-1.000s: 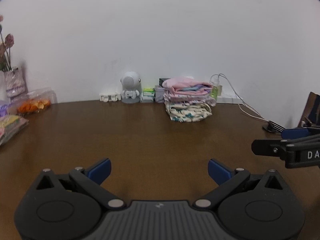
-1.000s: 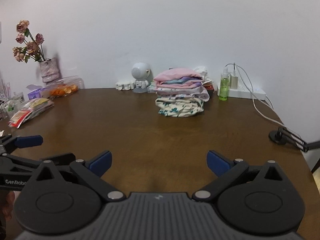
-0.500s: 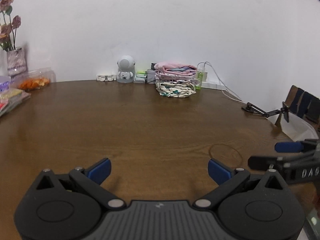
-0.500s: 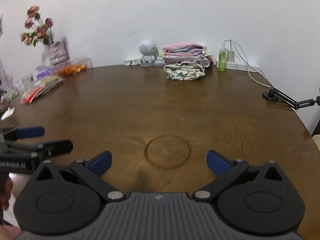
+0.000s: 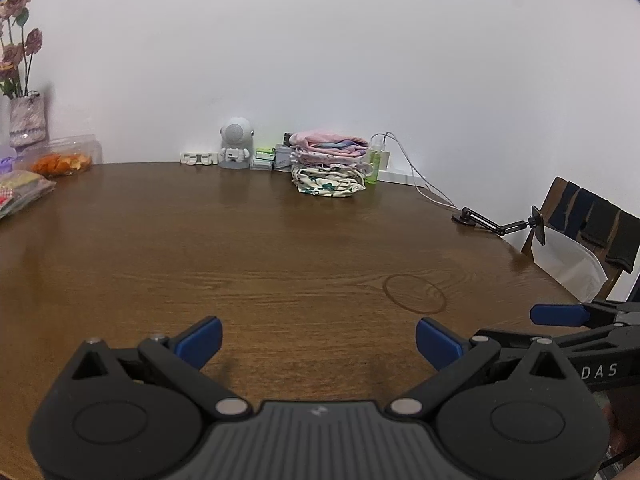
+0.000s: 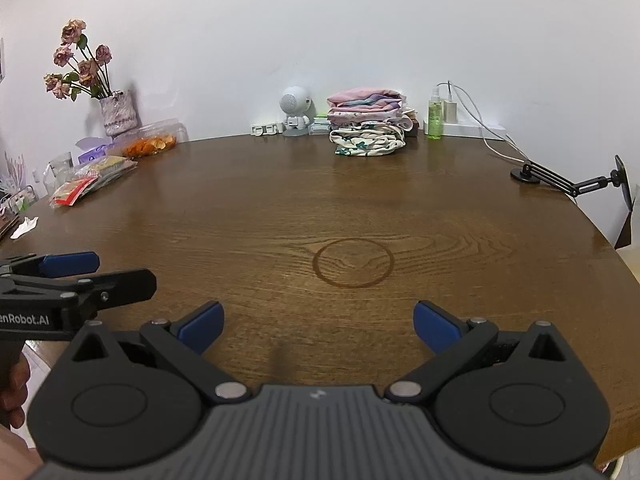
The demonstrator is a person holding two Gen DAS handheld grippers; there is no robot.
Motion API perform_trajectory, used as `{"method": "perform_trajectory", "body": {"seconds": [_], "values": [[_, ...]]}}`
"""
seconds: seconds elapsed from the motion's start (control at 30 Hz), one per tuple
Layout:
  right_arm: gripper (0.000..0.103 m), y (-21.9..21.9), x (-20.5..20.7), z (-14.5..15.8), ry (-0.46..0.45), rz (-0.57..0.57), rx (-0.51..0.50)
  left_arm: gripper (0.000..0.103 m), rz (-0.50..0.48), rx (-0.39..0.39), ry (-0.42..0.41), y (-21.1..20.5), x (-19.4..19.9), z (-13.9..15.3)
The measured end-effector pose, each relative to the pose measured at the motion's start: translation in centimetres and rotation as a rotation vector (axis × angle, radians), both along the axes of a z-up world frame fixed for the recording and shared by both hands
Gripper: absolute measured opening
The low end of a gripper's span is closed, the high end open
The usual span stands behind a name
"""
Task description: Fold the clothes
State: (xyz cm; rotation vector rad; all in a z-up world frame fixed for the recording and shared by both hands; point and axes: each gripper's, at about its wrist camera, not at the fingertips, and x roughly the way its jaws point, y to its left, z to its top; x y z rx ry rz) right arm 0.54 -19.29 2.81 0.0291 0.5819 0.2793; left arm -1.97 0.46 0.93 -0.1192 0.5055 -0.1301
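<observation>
A stack of folded clothes (image 5: 330, 164) (image 6: 367, 122), pink on top and a cream floral piece at the bottom, sits at the far edge of the round wooden table (image 5: 280, 248) (image 6: 280, 208) by the wall. My left gripper (image 5: 318, 340) hovers open over the near part of the table, nothing between its blue pads. My right gripper (image 6: 316, 324) is open too and holds nothing. Each gripper shows at the edge of the other's view. Dark garments (image 5: 592, 220) hang over a chair back at the right.
A small astronaut figure (image 6: 295, 110), a green bottle (image 6: 435, 118), a power strip with cables (image 6: 472, 130) and a black phone holder arm (image 6: 568, 184) line the back and right. Flowers in a vase (image 6: 116, 110) and snack packets (image 6: 92, 178) sit at the left. A ring stain (image 6: 353, 263) marks the middle.
Both grippers have drawn back from the clothes stack toward the near side of the table; the stack looks smaller and farther. Both stayed open and empty.
</observation>
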Motion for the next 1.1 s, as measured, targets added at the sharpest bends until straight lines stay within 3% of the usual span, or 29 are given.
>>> {"method": "perform_trajectory", "body": {"seconds": [1.1], "values": [[0.103,0.10,-0.91,-0.28,-0.002,-0.016,-0.011,0.103,-0.024,-0.002,0.021,-0.59,-0.24,-0.33]]}}
